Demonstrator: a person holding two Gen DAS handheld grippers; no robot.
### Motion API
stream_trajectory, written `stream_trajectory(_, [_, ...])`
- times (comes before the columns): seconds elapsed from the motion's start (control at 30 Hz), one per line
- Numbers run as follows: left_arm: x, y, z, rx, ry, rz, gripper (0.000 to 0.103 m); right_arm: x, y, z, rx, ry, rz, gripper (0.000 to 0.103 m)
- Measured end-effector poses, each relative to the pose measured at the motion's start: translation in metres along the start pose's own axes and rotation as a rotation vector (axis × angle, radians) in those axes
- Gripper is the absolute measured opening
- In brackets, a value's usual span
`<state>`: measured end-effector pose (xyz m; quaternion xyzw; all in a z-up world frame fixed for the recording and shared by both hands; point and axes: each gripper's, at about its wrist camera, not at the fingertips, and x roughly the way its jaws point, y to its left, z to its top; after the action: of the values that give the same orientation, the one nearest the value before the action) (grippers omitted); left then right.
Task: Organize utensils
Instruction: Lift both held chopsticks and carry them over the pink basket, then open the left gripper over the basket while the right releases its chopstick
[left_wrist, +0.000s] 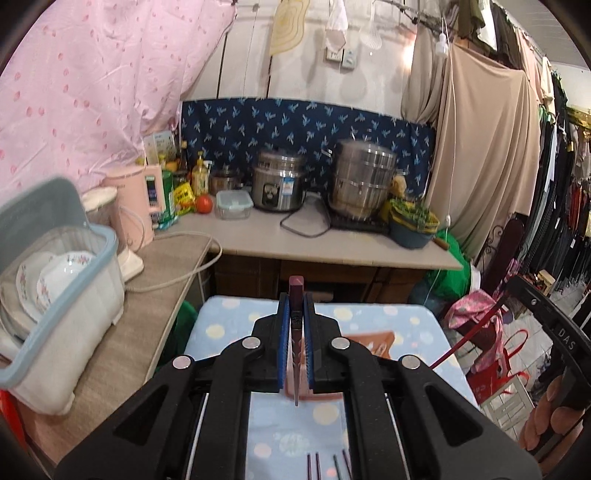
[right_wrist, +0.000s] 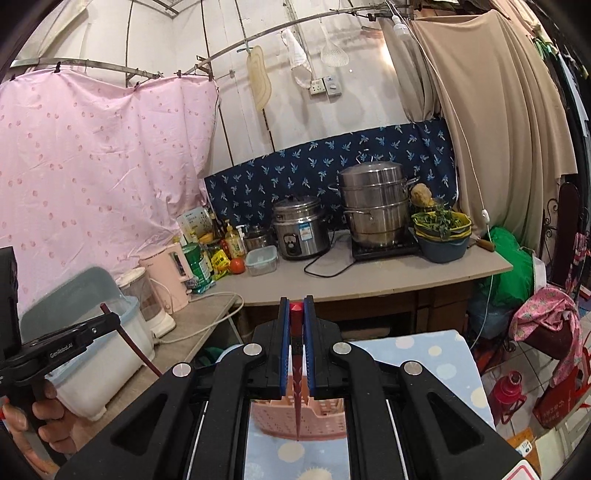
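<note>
- Left claw (left_wrist: 296, 317): jaws closed on a dark red chopstick (left_wrist: 296, 332), which stands upright between the blue pads, tip pointing down, at centre frame.
- Right claw (right_wrist: 296, 317): jaws closed on a brighter red chopstick (right_wrist: 296, 369), held the same way at centre frame.
- Left view only: four more chopsticks (left_wrist: 328, 466) lie on the dotted blue cloth (left_wrist: 229, 328) at the lower edge; the right claw's body, lettered "DAS", enters at the lower right with fingers (left_wrist: 554, 413) on its grip.
- Right view only: a pink slotted basket (right_wrist: 295, 419) sits on the cloth below the claw; the left claw's body, lettered "GenRoboLAI", shows at the lower left.
- Left of frame: a lidded dish bin (left_wrist: 62, 295) with plates on a side bench (left_wrist: 147, 332).
- Far bench (right_wrist: 369, 280): rice cooker (right_wrist: 301, 229), steel steamer pot (right_wrist: 375, 205), pink kettle (right_wrist: 171, 275), tomato.
- Walls: pink sheet, blue patterned cloth, beige curtain.
</note>
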<state>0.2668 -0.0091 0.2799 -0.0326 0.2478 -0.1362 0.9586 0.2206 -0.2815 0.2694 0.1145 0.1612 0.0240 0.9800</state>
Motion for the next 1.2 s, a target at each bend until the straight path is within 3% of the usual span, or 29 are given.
stream_trajectory(0.17, [0.007, -0.008, 0.028, -0.001, -0.06, -0.013, 0.007, 0.027, 0.008, 0.023, -0.006, -0.021, 0.004, 0.007])
stream_trajectory(0.3, [0.028, -0.011, 0.035, 0.005, -0.071, -0.012, 0.007, 0.055, 0.008, 0.021, -0.008, 0.0, -0.001, 0.007])
stream_trajectory(0.67, [0.106, -0.009, 0.003, 0.003, 0.053, 0.006, 0.007, 0.125, -0.011, -0.023, 0.021, 0.144, -0.013, 0.007])
stream_trajectory(0.87, [0.123, -0.004, -0.008, -0.009, 0.082, 0.025, 0.007, 0.144, -0.019, -0.037, 0.03, 0.186, -0.019, 0.008])
stream_trajectory(0.97, [0.124, -0.002, -0.009, -0.014, 0.075, 0.032, 0.01, 0.146, -0.021, -0.04, 0.034, 0.188, -0.027, 0.016])
stream_trajectory(1.1, [0.123, 0.001, -0.011, -0.017, 0.067, 0.048, 0.028, 0.138, -0.021, -0.039, 0.03, 0.17, -0.036, 0.028])
stream_trajectory(1.2, [0.121, 0.002, -0.013, -0.013, 0.07, 0.058, 0.028, 0.131, -0.02, -0.037, 0.023, 0.159, -0.037, 0.032])
